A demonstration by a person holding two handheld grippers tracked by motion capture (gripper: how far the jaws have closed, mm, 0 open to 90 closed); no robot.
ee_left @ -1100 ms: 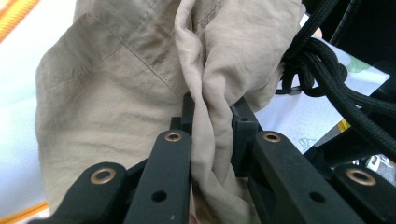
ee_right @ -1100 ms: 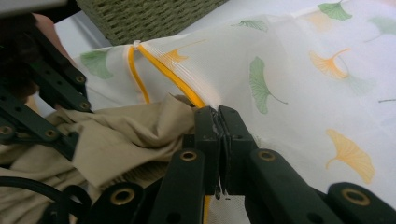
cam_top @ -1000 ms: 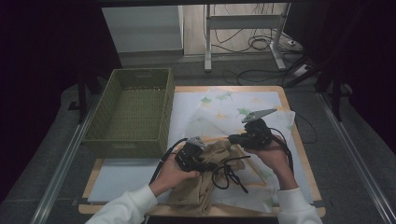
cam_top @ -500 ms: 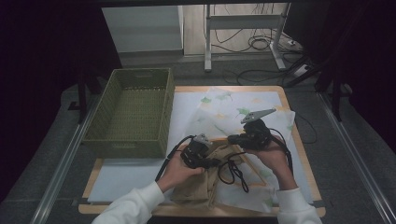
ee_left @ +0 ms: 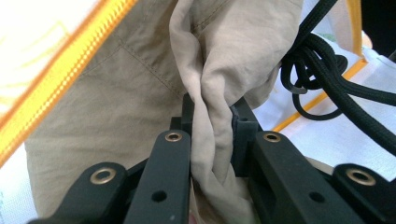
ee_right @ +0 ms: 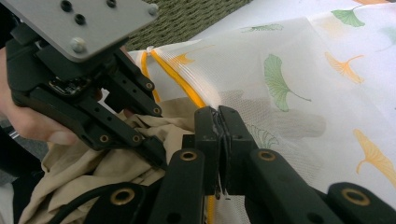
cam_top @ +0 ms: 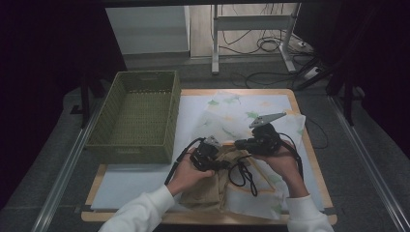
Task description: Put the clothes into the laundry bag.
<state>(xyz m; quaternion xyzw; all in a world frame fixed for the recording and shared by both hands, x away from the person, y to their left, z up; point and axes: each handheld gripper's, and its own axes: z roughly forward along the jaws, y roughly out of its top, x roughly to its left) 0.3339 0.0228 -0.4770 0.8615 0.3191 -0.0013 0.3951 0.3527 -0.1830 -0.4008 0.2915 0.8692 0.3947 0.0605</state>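
A beige garment [cam_top: 208, 191] lies crumpled at the table's near edge, partly inside a white mesh bag [cam_top: 227, 116] printed with leaves and edged by a yellow zipper [ee_left: 60, 70]. My left gripper [cam_top: 221, 164] is shut on a bunched fold of the garment [ee_left: 116, 93], and the cloth is pinched between its jaws [ee_left: 212, 116]. My right gripper [cam_top: 238, 143] is shut on the bag's zipper edge [ee_right: 187, 88], its jaws pressed together [ee_right: 218, 116] over the mesh [ee_right: 289, 70]. The left gripper [ee_right: 156, 154] sits just beside the bag's mouth, with the garment [ee_right: 93, 172] below it.
An empty green woven basket [cam_top: 135, 116] stands at the left of the wooden board [cam_top: 314, 159]. A white sheet [cam_top: 135, 183] covers the board's near left. Black cables [ee_left: 322, 70] loop over the bag between the hands. Desk legs and cords lie beyond the table.
My left gripper has shifted slightly right toward the bag's mouth, carrying the garment fold with it. The right gripper has stayed put on the bag's edge.
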